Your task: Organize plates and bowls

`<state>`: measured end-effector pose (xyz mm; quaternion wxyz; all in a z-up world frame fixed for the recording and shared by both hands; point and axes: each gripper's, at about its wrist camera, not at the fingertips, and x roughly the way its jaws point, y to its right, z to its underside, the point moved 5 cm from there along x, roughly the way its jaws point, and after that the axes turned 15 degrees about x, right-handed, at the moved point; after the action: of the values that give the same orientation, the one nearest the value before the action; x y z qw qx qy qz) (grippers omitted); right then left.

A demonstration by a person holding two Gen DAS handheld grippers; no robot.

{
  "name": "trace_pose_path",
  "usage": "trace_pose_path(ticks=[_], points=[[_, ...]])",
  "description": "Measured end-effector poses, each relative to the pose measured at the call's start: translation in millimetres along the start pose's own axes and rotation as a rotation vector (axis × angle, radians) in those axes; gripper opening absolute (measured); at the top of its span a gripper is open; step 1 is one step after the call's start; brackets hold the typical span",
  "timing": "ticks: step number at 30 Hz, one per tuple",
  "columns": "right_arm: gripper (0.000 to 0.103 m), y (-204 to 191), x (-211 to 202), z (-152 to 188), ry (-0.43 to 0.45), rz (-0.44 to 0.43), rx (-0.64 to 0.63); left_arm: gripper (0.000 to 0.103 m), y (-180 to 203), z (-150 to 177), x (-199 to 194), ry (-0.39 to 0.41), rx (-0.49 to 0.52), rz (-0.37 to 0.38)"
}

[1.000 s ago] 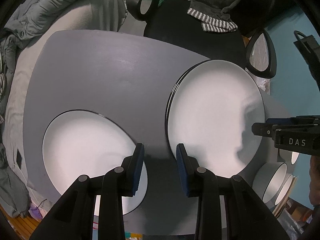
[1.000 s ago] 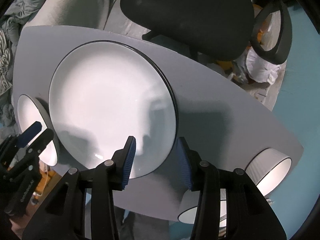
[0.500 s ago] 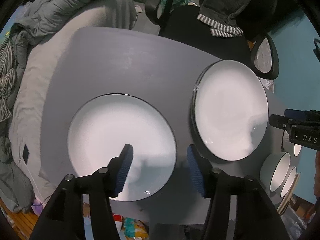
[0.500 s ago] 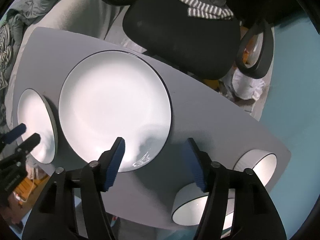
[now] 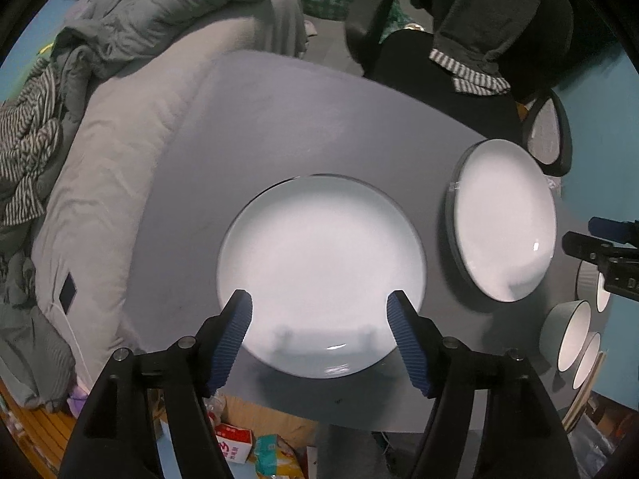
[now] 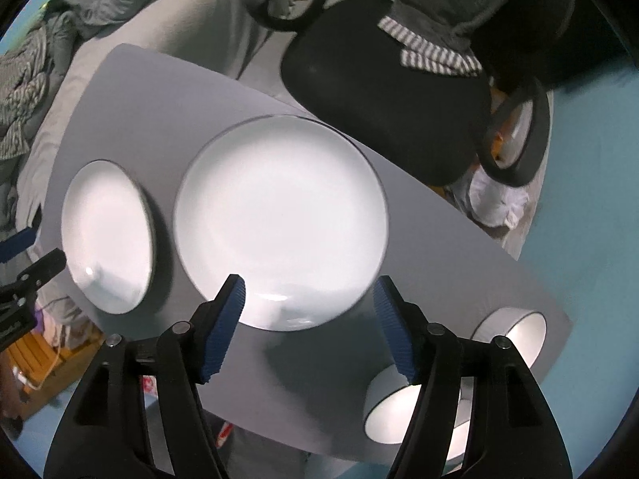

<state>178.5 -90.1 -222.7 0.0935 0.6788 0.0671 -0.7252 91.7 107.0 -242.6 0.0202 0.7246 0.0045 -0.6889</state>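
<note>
Plates (image 5: 321, 267) and bowls (image 6: 403, 407) are still laid apart on the table (image 5: 303, 127), nothing stacked, and both grippers (image 5: 319, 331) (image 6: 309, 319) are held spread and empty.

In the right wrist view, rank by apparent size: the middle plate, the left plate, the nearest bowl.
1. Middle plate, though it's nearest the camera.
2. Left plate, foreshortened at the edge.
3. Nearest bowl, partly hidden.
</note>
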Motion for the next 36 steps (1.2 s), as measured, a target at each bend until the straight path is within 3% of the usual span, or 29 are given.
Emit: trace_pose_path(ticks=[22,36], points=[[0.067,-118.3,23.5,-1.5,-0.033,-0.074,-0.205,0.071,-93.3,46.2,35.8,-0.043,-0.248,0.06],[0.067,-163.7,66.9,-11.2,-0.063,-0.138,-0.277,0.072,-101.4,51.4,73.3,-0.053,-0.311,0.112]])
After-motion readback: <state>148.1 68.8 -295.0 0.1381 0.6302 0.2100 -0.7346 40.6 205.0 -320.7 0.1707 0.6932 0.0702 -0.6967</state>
